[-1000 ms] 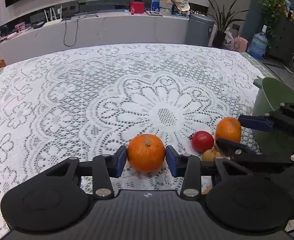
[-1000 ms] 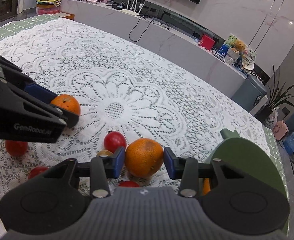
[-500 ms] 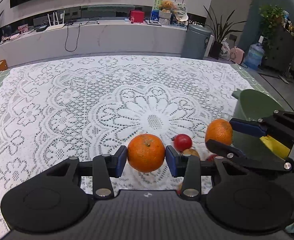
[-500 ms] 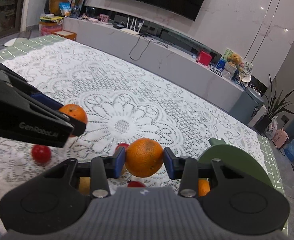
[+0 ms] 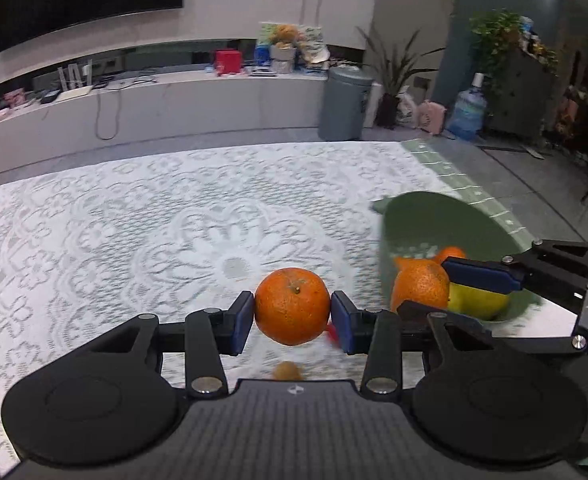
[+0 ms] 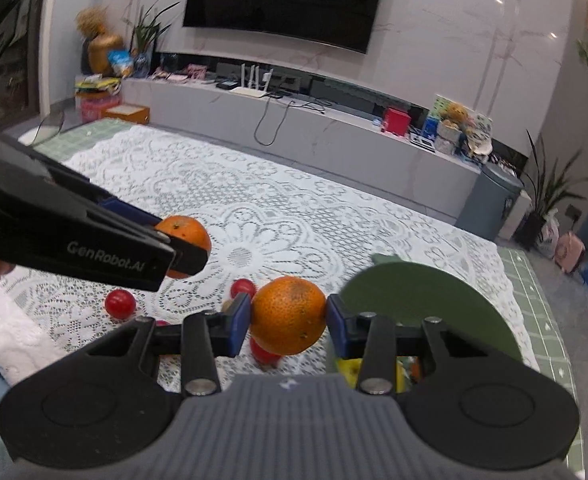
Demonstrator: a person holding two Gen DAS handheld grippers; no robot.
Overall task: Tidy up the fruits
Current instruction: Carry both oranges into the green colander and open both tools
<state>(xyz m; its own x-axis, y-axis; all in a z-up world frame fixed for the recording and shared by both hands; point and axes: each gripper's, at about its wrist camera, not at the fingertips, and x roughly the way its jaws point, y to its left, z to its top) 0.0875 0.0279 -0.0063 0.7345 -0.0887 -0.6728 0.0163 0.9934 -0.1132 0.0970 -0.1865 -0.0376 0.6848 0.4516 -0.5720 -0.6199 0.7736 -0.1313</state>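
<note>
The left gripper (image 6: 184, 248), lettered "GenRobot.AI" at the frame's left, is clamping an orange (image 6: 184, 232). The right gripper (image 6: 288, 316) is clamping another orange (image 6: 289, 314) at centre.

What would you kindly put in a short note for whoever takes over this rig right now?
Left gripper: shut on an orange, held above the lace cloth.
Right gripper: shut on a second orange, beside the green bin.
Done: the bin already holds a yellow fruit and at least one orange piece.
Left: drop both oranges in, then collect the small red fruits lying on the cloth.
</note>
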